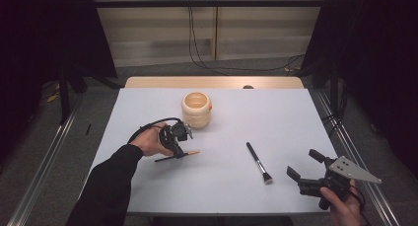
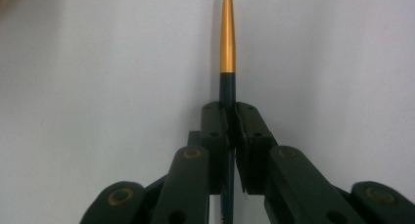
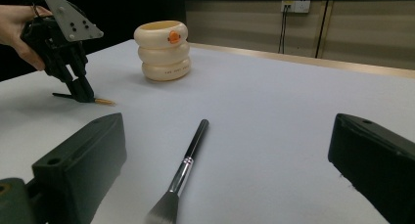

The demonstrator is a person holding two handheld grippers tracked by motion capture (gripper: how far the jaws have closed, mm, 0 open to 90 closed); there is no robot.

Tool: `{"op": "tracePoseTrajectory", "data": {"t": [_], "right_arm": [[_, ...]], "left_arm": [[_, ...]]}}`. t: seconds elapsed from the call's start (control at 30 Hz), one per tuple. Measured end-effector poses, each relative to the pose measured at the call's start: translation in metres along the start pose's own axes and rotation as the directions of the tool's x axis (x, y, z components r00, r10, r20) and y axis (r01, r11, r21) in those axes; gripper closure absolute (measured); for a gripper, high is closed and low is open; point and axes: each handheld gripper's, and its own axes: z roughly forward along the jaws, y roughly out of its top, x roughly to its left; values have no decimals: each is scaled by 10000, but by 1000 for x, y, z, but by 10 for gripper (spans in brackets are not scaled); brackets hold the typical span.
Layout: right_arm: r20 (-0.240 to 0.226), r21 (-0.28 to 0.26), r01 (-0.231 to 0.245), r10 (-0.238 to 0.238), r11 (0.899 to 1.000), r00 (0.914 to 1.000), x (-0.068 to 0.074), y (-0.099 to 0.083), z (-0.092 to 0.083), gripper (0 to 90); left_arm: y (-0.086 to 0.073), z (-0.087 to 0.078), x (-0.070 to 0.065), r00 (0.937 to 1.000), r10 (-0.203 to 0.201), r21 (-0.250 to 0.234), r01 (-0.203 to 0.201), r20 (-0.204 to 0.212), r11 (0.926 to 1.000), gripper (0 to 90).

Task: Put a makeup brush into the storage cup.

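Left tongs [image 1: 178,148] clamped on thin pencil [image 2: 227,53], lower left of frame. Right tongs [image 1: 306,166] apart. Could slip out when lifted; grip narrow, pencil skinny.

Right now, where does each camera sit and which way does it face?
High view: above the person's table edge, facing forward and down; forearms, left gripper, right gripper, cup.
Left gripper view: rides the left gripper, looking along jaws shut on the thin brush.
Right gripper view: rides the right gripper near the table, open jaws flanking the makeup brush.
High and right gripper views share cup and both brushes.
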Motion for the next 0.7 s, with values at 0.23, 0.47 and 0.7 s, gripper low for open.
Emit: {"op": "tracePoseTrajectory", "data": {"t": [0.23,0.47,0.7], "right_arm": [[-47,23,47,-47,10000,10000,0,0,-1,7],[-68,11,33,-33,10000,10000,0,0,-2,7],[-64,8,-68,68,10000,10000,1,0,-2,7]], "left_arm": [[-5,-2,1,9978,-637,-328,643,181,9974,833],[-10,-2,1,9930,-1154,-707,1169,252,9906,833],[-15,-3,0,9882,-1506,-987,1528,290,9833,833]]}}
